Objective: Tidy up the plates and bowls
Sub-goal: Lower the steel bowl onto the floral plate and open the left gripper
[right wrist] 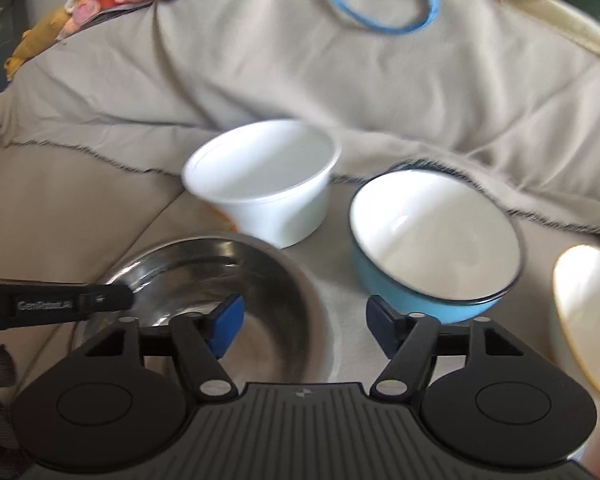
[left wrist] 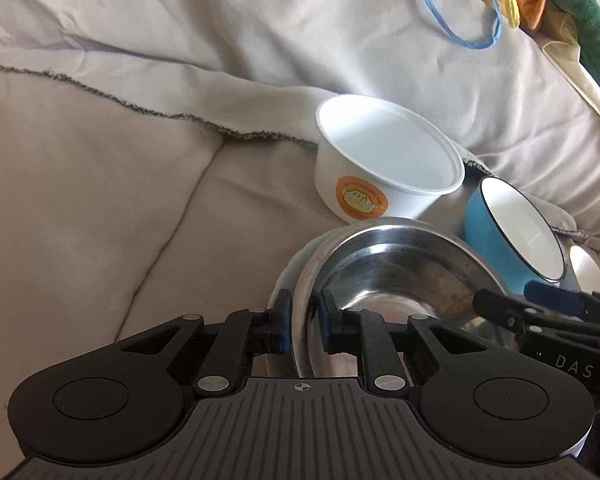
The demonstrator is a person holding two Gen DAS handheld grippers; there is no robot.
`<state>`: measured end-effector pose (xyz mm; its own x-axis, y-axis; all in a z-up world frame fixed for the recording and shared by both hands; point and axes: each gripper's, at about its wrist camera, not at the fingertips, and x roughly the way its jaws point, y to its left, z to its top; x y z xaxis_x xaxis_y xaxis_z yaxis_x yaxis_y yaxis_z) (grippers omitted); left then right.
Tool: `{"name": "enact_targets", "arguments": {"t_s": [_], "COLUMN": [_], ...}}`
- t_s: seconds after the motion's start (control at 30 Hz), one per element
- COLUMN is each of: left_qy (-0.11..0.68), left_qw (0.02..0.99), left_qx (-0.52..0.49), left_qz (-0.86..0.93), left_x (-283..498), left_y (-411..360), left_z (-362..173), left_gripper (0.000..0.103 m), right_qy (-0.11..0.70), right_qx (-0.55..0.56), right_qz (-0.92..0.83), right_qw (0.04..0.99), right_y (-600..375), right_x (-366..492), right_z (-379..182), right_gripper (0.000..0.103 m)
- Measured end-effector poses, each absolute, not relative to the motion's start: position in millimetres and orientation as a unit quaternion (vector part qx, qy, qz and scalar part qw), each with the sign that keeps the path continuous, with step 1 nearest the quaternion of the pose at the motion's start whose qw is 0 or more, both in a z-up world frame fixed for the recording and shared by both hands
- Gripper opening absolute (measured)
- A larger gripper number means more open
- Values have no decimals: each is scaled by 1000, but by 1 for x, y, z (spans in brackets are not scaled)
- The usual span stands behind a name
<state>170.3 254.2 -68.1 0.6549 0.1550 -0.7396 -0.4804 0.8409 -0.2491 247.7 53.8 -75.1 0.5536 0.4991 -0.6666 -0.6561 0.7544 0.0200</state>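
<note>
A steel bowl (left wrist: 388, 272) sits on a white plate (left wrist: 282, 276) on a beige cushion. My left gripper (left wrist: 305, 320) is shut on the bowl's near rim, which runs between its blue pads. In the right wrist view the same steel bowl (right wrist: 228, 276) lies low left, and my right gripper (right wrist: 304, 320) stands open over its right rim, one finger inside the bowl and one beside the blue bowl (right wrist: 432, 240). Nothing is pressed between its pads. Behind stands a white plastic tub (left wrist: 388, 160) with an orange sticker. A white bowl with a gold rim (right wrist: 584, 320) is at the far right.
A pale blanket (left wrist: 260, 40) with a dark fringed edge drapes over the sofa back behind the dishes. A blue cord (right wrist: 380, 20), soft toys (right wrist: 92, 4) and a green cloth (left wrist: 588, 20) lie at the top. Bare cushion (left wrist: 80, 200) spreads to the left.
</note>
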Motion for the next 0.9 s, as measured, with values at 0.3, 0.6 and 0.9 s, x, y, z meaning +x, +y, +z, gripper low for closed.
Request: {"name": "enact_targets", "arguments": {"t_s": [0.3,0.6,0.9], "left_qy": [361,330,393], "left_qw": [884,871,838], "left_qx": [-242,-321,-349], "left_qz": [172,172,149], "left_x": [165,153,162], "left_y": [259,286,289], "left_z": [-68,-69,-98], "left_gripper": [21,42,48], "right_qy": [465,454,443], "right_qx": [-61,-85,-94], "right_qz": [341,349,351], "right_qw": [815,815,819], "right_y": [47,47,49], "right_x": [274,264,260], "right_z": [-108,-112,-112], "right_gripper": [70,70,64]}}
